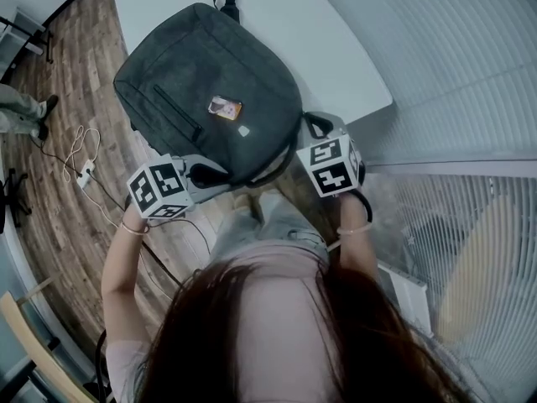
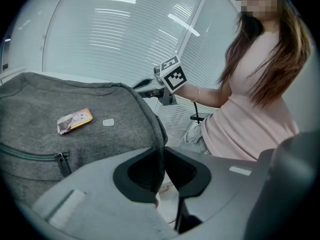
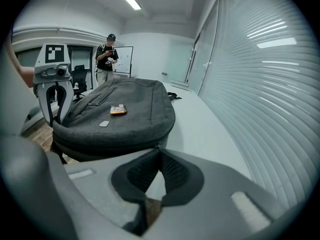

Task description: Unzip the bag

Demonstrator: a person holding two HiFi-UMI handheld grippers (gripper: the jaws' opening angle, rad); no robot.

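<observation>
A dark grey backpack [image 1: 210, 82] lies flat on the white table [image 1: 336, 49], its near end hanging over the table's edge. It carries a small orange label [image 1: 225, 107], and a front pocket zipper [image 2: 35, 154] is zipped shut. My left gripper [image 1: 210, 175] is at the bag's near left corner, and its jaws [image 2: 161, 156] pinch the bag's edge seam. My right gripper [image 1: 294, 154] is at the near right corner. Its jaws [image 3: 159, 151] are shut at the side zipper, with the small zipper pull [image 3: 157, 145] pinched at their tips.
Slatted blinds [image 1: 470, 74] and a glass wall run along the right. A white cable with a charger [image 1: 84, 170] lies on the wooden floor to the left. A person [image 3: 106, 59] stands far behind the table, beside office chairs.
</observation>
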